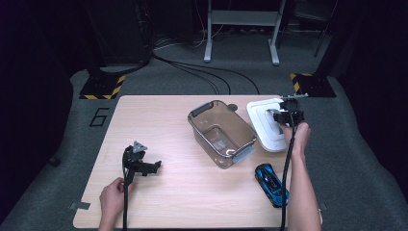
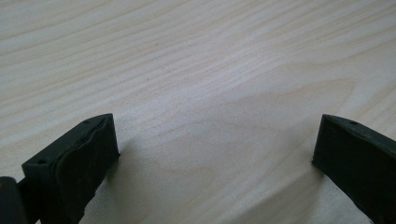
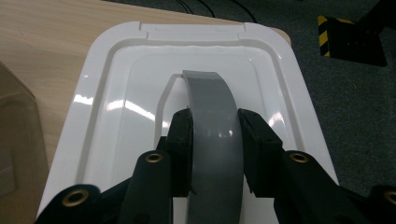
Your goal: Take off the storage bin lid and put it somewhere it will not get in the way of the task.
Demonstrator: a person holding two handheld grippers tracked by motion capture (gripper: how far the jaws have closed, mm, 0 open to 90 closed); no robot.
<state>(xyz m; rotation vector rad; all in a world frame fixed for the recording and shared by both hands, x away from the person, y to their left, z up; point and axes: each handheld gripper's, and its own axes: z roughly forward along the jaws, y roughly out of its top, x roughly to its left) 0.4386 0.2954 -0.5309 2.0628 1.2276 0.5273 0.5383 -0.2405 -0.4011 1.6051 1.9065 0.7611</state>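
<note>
Nearest us, our left tool [image 1: 141, 163] rests low on the pale wooden worktop [image 1: 168, 192], its jaws spread wide with bare wood between them. Moving right, we see a clear plastic bin [image 1: 221, 134] with grey latches standing open near the middle, and a blue toy car [image 1: 272, 184] by the front right edge. Our right tool [image 3: 215, 140] pinches the grey arched handle [image 3: 212, 107] of the white lid [image 3: 116, 93], which lies flat at the far right corner, just beside the bin
</note>
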